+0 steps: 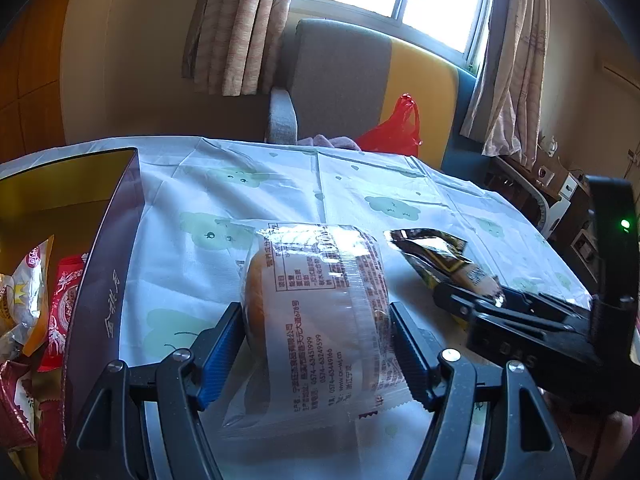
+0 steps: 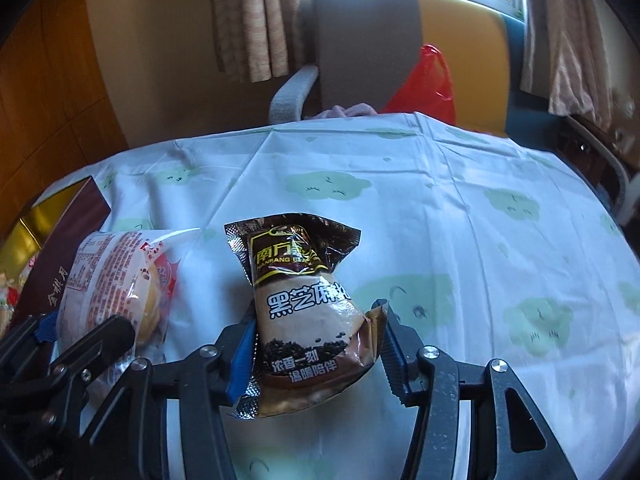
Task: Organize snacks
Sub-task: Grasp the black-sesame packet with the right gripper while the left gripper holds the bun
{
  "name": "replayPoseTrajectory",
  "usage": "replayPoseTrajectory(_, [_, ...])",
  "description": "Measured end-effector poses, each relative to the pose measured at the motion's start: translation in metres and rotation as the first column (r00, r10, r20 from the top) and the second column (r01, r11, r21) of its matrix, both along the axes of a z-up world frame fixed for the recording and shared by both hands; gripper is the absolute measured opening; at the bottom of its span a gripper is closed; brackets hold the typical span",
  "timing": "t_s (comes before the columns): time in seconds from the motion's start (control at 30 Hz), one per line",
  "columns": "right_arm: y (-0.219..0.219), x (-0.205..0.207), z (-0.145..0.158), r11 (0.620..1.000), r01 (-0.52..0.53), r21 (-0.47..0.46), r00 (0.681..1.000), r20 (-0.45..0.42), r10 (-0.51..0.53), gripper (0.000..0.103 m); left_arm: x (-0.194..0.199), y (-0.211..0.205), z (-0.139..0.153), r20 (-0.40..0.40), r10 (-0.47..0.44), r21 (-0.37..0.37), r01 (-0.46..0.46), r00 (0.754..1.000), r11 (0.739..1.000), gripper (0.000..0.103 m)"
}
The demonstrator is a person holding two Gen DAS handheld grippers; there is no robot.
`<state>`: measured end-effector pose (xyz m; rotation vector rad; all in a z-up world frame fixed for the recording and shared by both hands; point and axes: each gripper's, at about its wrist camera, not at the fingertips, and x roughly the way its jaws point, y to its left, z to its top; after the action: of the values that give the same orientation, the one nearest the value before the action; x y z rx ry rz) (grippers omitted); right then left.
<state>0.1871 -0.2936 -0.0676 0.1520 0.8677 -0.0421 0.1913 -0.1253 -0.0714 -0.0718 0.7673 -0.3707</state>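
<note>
My left gripper (image 1: pixel 316 320) is shut on a clear-wrapped bun packet (image 1: pixel 316 300), held above the table; the packet also shows in the right wrist view (image 2: pixel 116 280). My right gripper (image 2: pixel 316 326) is shut on a brown black-sesame sachet (image 2: pixel 308 300), whose upper half sticks up past the fingers. In the left wrist view the right gripper (image 1: pixel 472 300) sits close to the right with the sachet (image 1: pixel 436 256). A dark maroon box (image 1: pixel 100 280) with a gold lining stands at the left and holds several snack packets (image 1: pixel 40 300).
A white tablecloth (image 2: pixel 440 220) with green cloud prints covers the table. Behind the far edge stands a grey and yellow chair (image 1: pixel 344 80) with a red plastic bag (image 1: pixel 396 128). The box also shows at the left in the right wrist view (image 2: pixel 64 240).
</note>
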Motion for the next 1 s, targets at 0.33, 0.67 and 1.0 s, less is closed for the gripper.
replayPoseTrajectory(0.33, [-0.004, -0.045, 0.007, 0.997, 0.061, 0.057, 0.997, 0.043, -0.063, 0.053, 0.010, -0.009, -0.011, -0.061, -0.011, 0.052, 0.014, 0.998, 0.999, 0.072])
replayPoseTrajectory(0.67, [-0.006, -0.046, 0.002, 0.994, 0.102, 0.040, 0.994, 0.045, -0.104, 0.053, 0.002, -0.013, -0.006, -0.009, 0.004, 0.103, -0.003, 1.000, 0.995, 0.069])
replayPoseTrajectory(1.0, [0.000, -0.047, 0.002, 0.995, 0.097, 0.007, 0.993, 0.060, -0.098, 0.053, -0.004, -0.008, 0.000, 0.033, 0.024, 0.102, -0.027, 0.999, 0.994, 0.069])
